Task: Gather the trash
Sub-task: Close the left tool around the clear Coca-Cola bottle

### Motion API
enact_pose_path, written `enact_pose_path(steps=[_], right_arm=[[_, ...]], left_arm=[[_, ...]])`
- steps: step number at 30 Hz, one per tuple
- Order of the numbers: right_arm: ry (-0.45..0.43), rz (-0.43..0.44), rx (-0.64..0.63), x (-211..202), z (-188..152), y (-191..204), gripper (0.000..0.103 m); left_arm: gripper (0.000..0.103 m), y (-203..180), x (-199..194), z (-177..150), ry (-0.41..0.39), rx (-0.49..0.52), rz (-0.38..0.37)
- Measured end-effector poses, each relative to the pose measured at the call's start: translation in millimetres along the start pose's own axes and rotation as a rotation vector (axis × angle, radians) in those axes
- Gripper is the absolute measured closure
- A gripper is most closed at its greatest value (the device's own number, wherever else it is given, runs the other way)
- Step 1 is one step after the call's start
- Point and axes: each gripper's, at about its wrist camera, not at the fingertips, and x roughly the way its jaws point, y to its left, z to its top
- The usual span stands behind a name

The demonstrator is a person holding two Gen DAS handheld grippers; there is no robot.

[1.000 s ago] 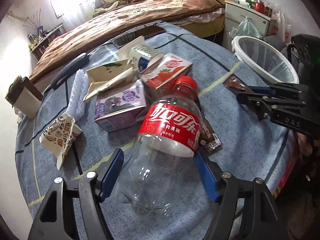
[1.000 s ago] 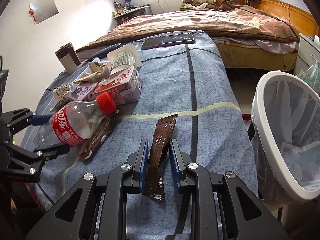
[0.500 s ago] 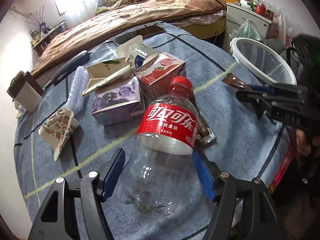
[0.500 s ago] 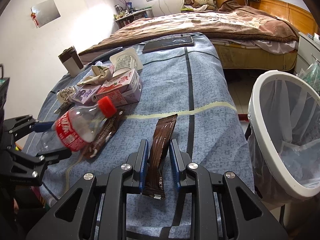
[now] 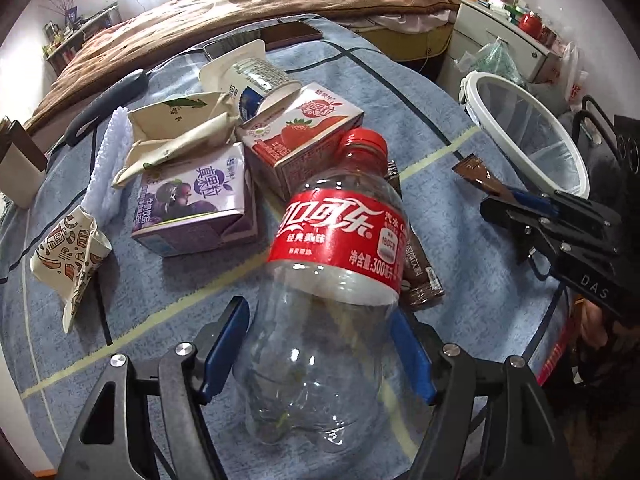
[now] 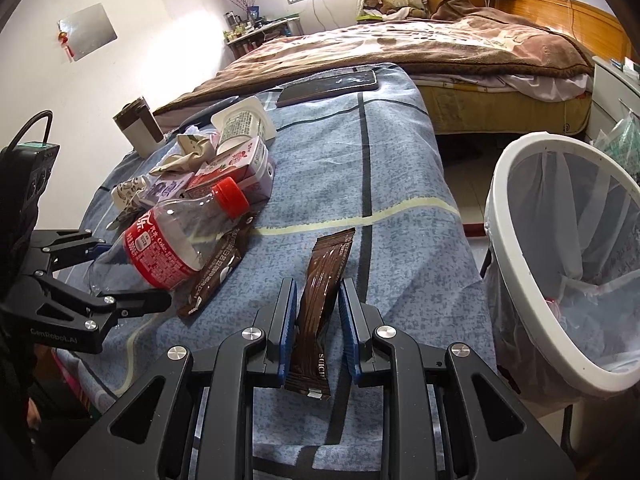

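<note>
A clear plastic cola bottle (image 5: 336,232) with a red label and red cap sits between the blue pads of my left gripper (image 5: 318,316), which is shut on its lower body. In the right wrist view the bottle (image 6: 168,240) tilts cap-up above the blue tablecloth in the left gripper (image 6: 128,276). My right gripper (image 6: 318,288) is shut on a brown snack wrapper (image 6: 324,276), held over the table's near edge. The left wrist view shows that right gripper (image 5: 520,200) and its wrapper (image 5: 476,172) at the right. A white-rimmed bin (image 6: 516,240) with a clear bag stands right of the table.
A second brown wrapper (image 6: 216,272) lies under the bottle. Behind it cluster a purple carton (image 5: 192,208), a strawberry carton (image 5: 304,136), a yogurt cup (image 5: 256,76), a flattened beige carton (image 5: 176,132) and a crumpled paper cup (image 5: 68,252). A phone (image 6: 328,88) lies at the far edge.
My left gripper has shifted and tilted a little with the bottle still in it. The right gripper and its wrapper have stayed put.
</note>
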Motion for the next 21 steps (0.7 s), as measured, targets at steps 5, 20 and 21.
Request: enact_pose_path(steps=[5,20,21], right_arm=[[-0.005,0.008,0.0,-2.5,0.0,-3.0,0.079],[-0.008,0.018,-0.022,-5.0,-2.6,0.8,0.079],[-0.008,0.019,-0.022,-5.0,-3.0,0.9,0.079]], left_arm=[[0.032,-5.9,-10.3,-2.4,-0.045,0.013,0.011],[0.038,-8.7,-23.1,-27.2,-0.117,0.02,0.031],[0.038,-8.7,-21.2,-28.6,-0.112,0.018,0.024]])
